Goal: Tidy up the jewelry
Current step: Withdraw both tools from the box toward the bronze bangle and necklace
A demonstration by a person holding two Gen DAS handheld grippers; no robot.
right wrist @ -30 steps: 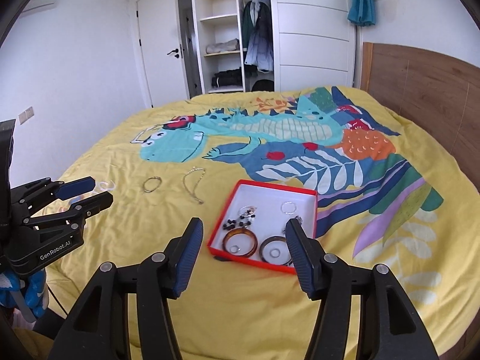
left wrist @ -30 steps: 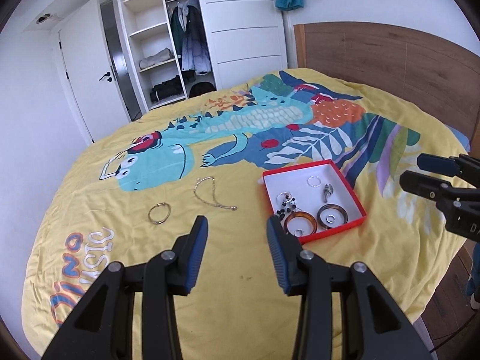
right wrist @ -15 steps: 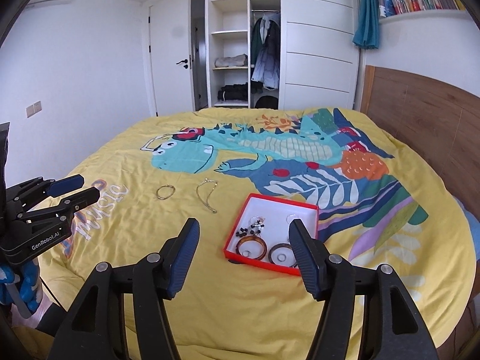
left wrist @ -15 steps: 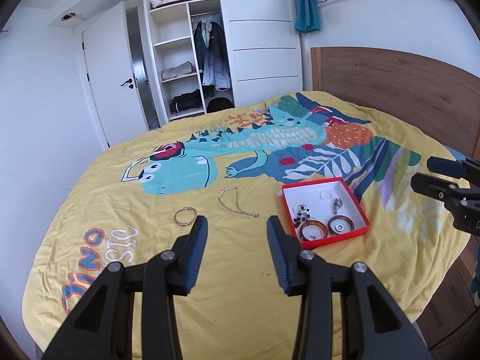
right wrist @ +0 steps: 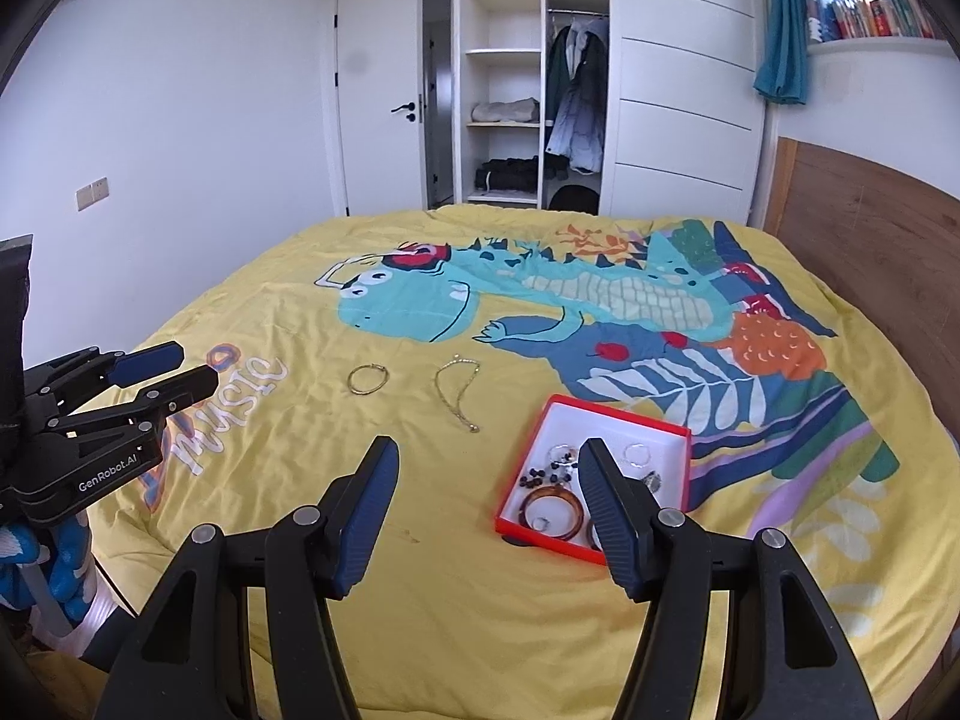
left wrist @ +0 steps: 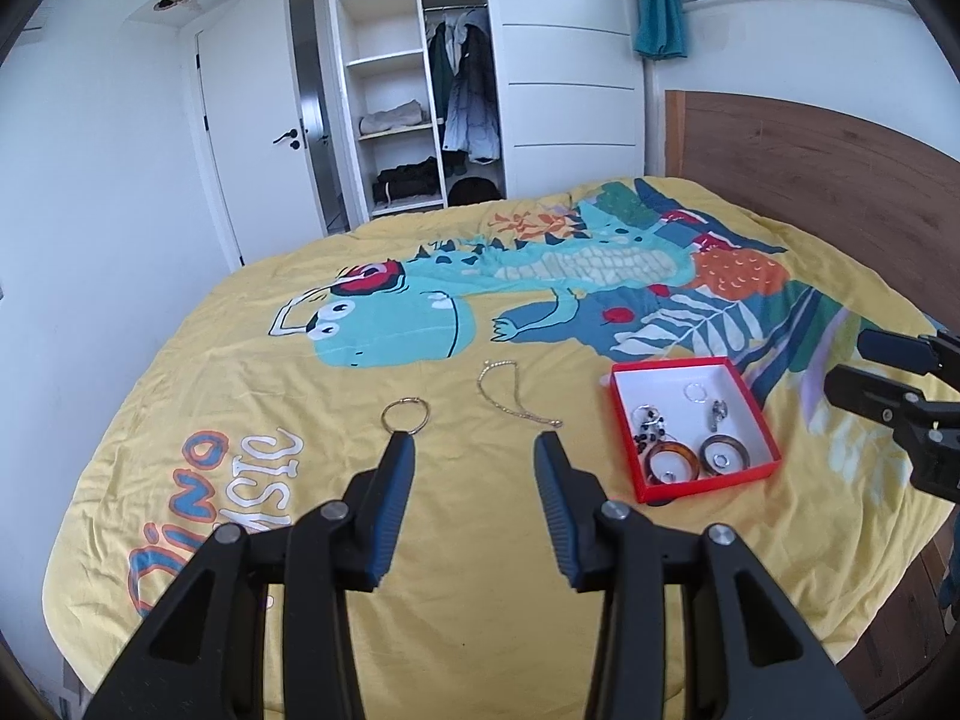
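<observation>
Your left gripper [left wrist: 474,456] and right gripper [right wrist: 486,462] both hang wide apart with nothing in them. The gold chain [left wrist: 510,399] and the gold hoop [left wrist: 406,415] lie loose on the yellow bedspread [left wrist: 420,648], beside the red box [left wrist: 765,420]. The chain looks light and floppy, so pinch its middle. The hoop looks stiff and thin, so grab its rim.
</observation>
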